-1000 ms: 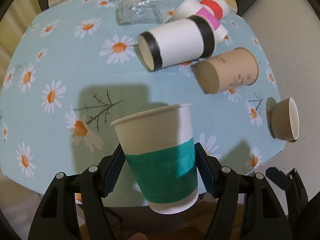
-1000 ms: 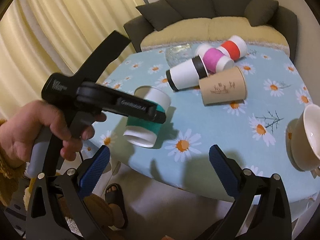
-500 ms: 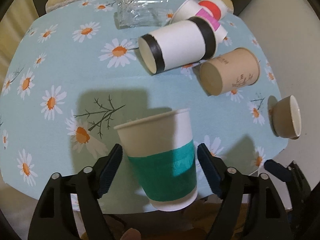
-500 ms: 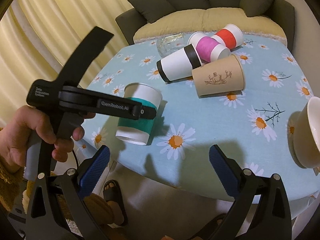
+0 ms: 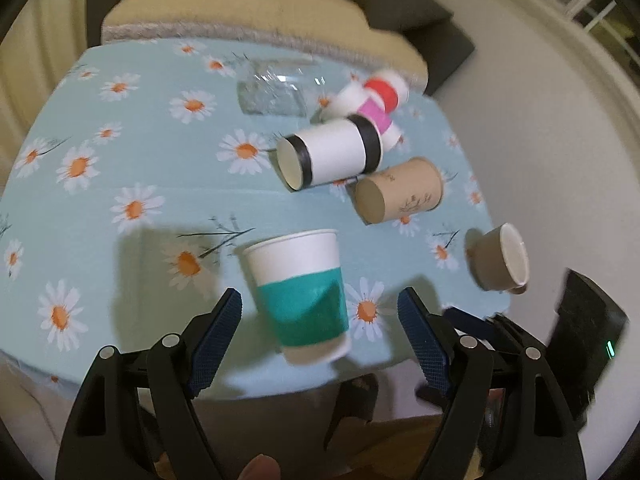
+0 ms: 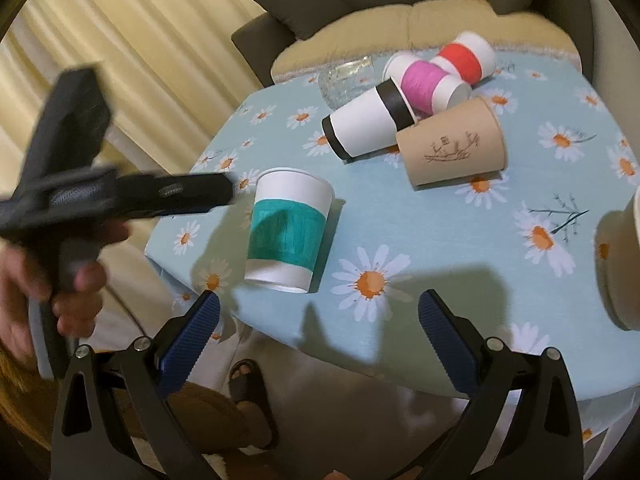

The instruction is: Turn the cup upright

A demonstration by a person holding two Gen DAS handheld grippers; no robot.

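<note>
A white paper cup with a teal band [image 5: 300, 296] stands upright near the front edge of the daisy tablecloth [image 5: 120, 184]. It also shows in the right wrist view [image 6: 288, 232]. My left gripper [image 5: 320, 332] is open, its blue pads apart on either side of the cup and drawn back from it. In the right wrist view the left gripper's black body [image 6: 120, 200] is left of the cup, clear of it. My right gripper [image 6: 316, 340] is open and empty, off the table's front edge.
Several cups lie on their sides at the back: a white one with black bands [image 6: 368, 124], a brown one [image 6: 452, 144], a pink-banded one [image 6: 428, 84] and a red-banded one [image 6: 464, 60]. A glass [image 6: 348, 80] lies behind. A beige ceramic cup [image 5: 500, 258] lies at the right edge.
My left gripper opened, let go of the teal cup and pulled back. The cup now stands on the table. My right gripper moved slightly closer.
</note>
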